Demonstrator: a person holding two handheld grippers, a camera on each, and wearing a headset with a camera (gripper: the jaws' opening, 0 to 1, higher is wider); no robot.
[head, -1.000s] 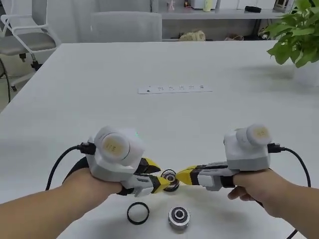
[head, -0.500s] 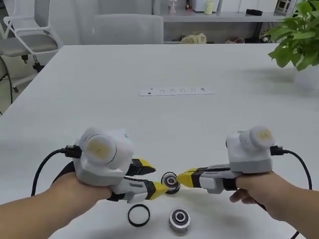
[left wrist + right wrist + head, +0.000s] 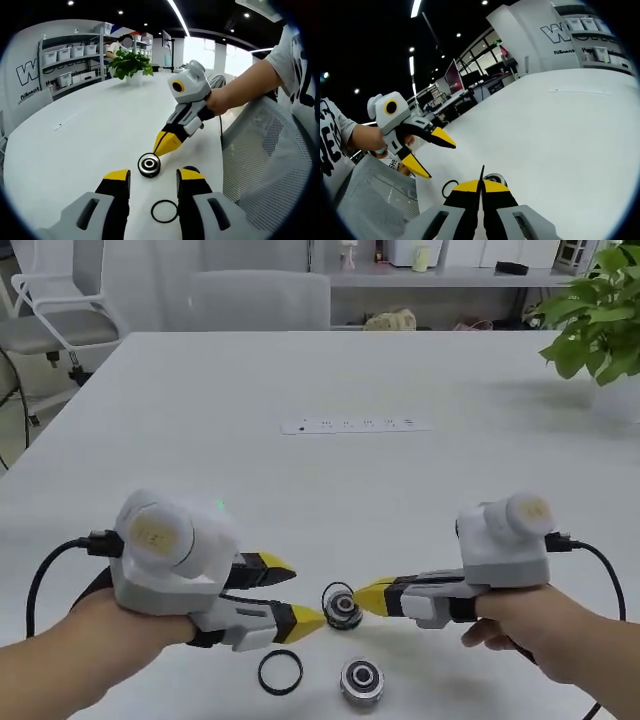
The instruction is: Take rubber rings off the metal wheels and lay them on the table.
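White table (image 3: 350, 490) fills the room's middle. The right gripper (image 3: 362, 596) is squeezed tight, and its tip presses on one metal wheel (image 3: 342, 606), likely to pin it down. The left gripper (image 3: 306, 593) is spread wide just beside that wheel, likely ready to grab its rubber. I count two wheels. The second wheel (image 3: 360, 678) lies nearer the person, beside one loose rubber ring (image 3: 280, 672).

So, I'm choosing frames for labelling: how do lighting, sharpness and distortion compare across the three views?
Head view: soft even light, faint shadows, the small metal wheel fairly sharp, little distortion. Left gripper view: strong fisheye curving the white table, thin black rubber ring crisp, seen between its open jaws. Right gripper view: same bending, dark ceiling with bright lamps, table top bright, low contrast.
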